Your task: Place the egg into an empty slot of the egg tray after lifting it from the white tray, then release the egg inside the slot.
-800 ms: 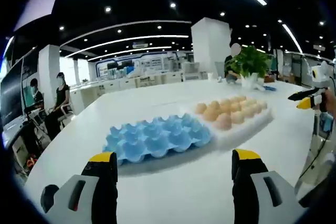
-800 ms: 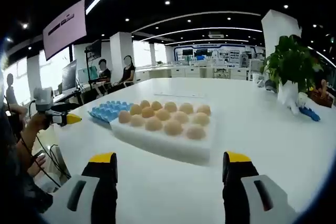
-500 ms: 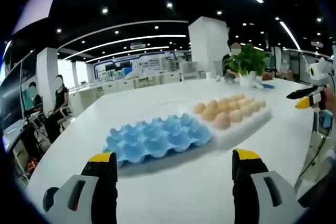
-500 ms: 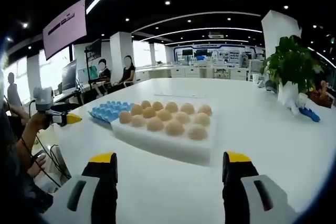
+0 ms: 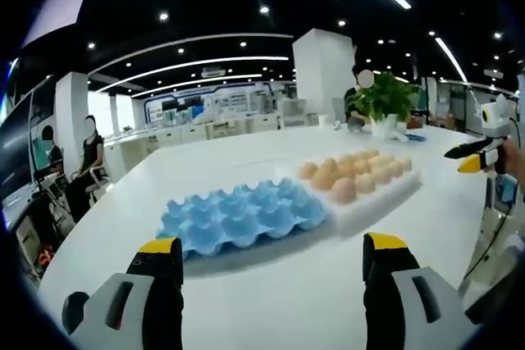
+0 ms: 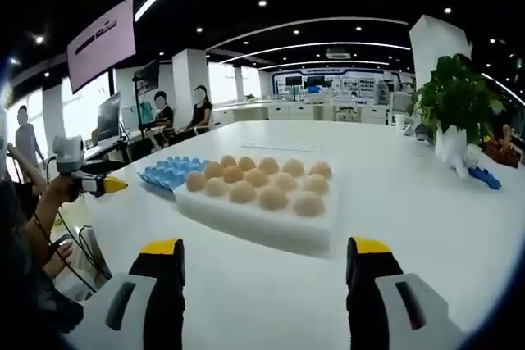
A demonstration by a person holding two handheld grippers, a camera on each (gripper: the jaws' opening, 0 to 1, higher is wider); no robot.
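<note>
Eggs (image 6: 258, 186): light, smooth, fragile; grip gently across the middle.
Right gripper (image 6: 267, 272): fingers wide apart, holding nothing.
Left gripper (image 5: 271, 276): likewise.

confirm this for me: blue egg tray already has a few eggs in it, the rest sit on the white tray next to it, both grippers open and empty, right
Not quite. In the left gripper view the blue egg tray has every slot empty; all the eggs are on the white tray beside it. The left gripper and right gripper are open and empty.
</note>
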